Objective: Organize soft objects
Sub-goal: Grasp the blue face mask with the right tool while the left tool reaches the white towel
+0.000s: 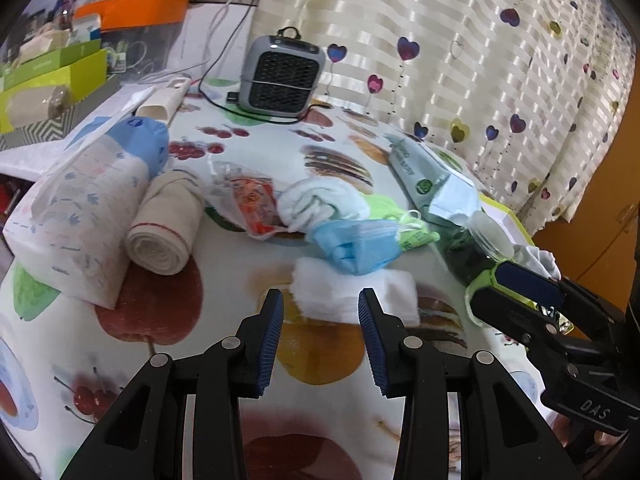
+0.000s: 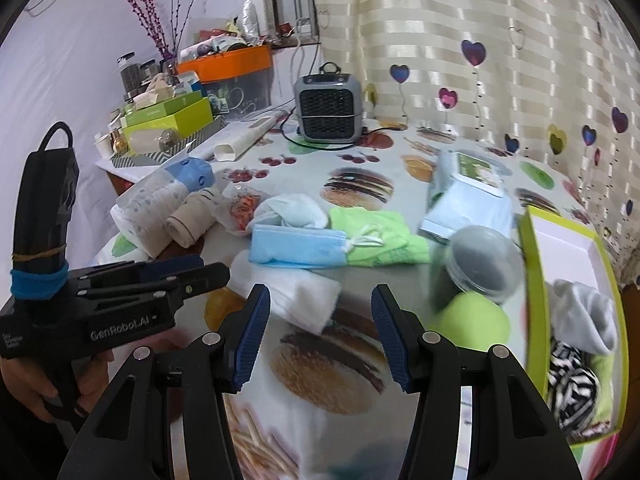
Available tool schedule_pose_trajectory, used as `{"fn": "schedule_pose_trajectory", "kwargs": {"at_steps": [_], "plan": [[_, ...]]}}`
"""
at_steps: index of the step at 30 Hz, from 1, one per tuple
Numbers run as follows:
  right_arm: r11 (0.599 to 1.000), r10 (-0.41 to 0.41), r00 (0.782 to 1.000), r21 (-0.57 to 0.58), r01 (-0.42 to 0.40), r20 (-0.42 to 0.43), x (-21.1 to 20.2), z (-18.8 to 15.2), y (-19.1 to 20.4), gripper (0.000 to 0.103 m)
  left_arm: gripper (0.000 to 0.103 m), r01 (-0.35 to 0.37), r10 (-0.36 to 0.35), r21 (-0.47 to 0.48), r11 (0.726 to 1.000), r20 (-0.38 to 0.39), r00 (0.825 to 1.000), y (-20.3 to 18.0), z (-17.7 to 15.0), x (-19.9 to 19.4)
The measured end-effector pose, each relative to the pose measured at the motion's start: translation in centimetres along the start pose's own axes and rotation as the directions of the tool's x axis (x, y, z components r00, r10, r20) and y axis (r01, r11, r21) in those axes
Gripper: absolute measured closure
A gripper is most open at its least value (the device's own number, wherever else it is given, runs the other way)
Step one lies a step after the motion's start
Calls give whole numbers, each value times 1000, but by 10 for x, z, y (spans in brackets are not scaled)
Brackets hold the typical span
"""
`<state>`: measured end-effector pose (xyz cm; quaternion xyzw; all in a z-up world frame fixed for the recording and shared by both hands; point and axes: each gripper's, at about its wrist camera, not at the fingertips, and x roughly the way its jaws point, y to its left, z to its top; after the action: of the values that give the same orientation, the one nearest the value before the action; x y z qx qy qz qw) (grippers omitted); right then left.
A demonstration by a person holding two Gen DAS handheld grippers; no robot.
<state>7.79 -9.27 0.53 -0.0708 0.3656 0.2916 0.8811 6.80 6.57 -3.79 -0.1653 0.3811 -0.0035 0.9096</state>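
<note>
Just above the printed tablecloth (image 1: 224,364), the left gripper (image 1: 321,336) hangs with its blue pads spread and nothing between them. A folded white cloth (image 1: 352,292) lies right ahead of its tips, the right pad overlapping the cloth's near edge in the left wrist view; whether it touches is unclear. The right gripper (image 2: 320,332) is likewise spread and empty over a burger print, with the same white cloth (image 2: 296,296) just ahead and left of its tips.

Beyond the cloth sits a blue mask (image 1: 356,246), touching a green cloth (image 2: 380,236) with white loops on it. Behind the mask rests a rolled white towel (image 1: 320,200), and left of that a crinkled clear packet (image 1: 244,196) with red print. Farther left lie a beige bandage roll (image 1: 164,228) and, against it, a white printed pack (image 1: 76,216) with a blue end.

To the right, a dark jar (image 2: 476,268) lies tipped on its side, blurred, a green ball (image 2: 472,316) touching it. Behind the jar is a pale blue packet (image 2: 468,204). At the far right a green-rimmed box (image 2: 538,300) holds a grey-white sock (image 2: 588,312) and a black-and-white striped cloth (image 2: 572,384).

A grey heater (image 1: 280,76) stands at the back by the heart-print curtain (image 1: 460,48).
</note>
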Motion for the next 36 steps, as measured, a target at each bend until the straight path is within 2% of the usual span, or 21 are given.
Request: {"fn": "schedule_pose_trajectory", "kwargs": {"at_steps": [6,16,22,26,30,32,33,36], "plan": [[999,35,999,5,-35,-15,25,13,8,49,65,-17,17,-19,1000,2,1000,12,0,1],[996,63,997,-54,-66,-51,66,24,25,49,65,-26,25,-33,999,-9,1000,29,-2,3],[994,57,997,-86,-61,-56,77,24,30,49,65,-23,23,-40,999,-17,1000,36,-4,3],[994,17,997,-110,-25,-74,86,24,32,49,65,-17,16,-40,999,-20,1000,37,-4,6],[997,27,996,-71,-33,-84,87,24,24,49,65,-15,14,-40,999,-26,1000,37,-4,8],[997,30,996,-71,-36,-90,86,23,22,62,65,-12,11,-38,999,-26,1000,36,-3,9],[997,35,995,-70,-41,-91,86,22,23,72,65,-11,10,-37,999,-26,1000,35,-3,9],[997,43,997,-63,-47,-71,79,23,23,83,65,-1,0,-32,999,-28,1000,33,-1,11]]}}
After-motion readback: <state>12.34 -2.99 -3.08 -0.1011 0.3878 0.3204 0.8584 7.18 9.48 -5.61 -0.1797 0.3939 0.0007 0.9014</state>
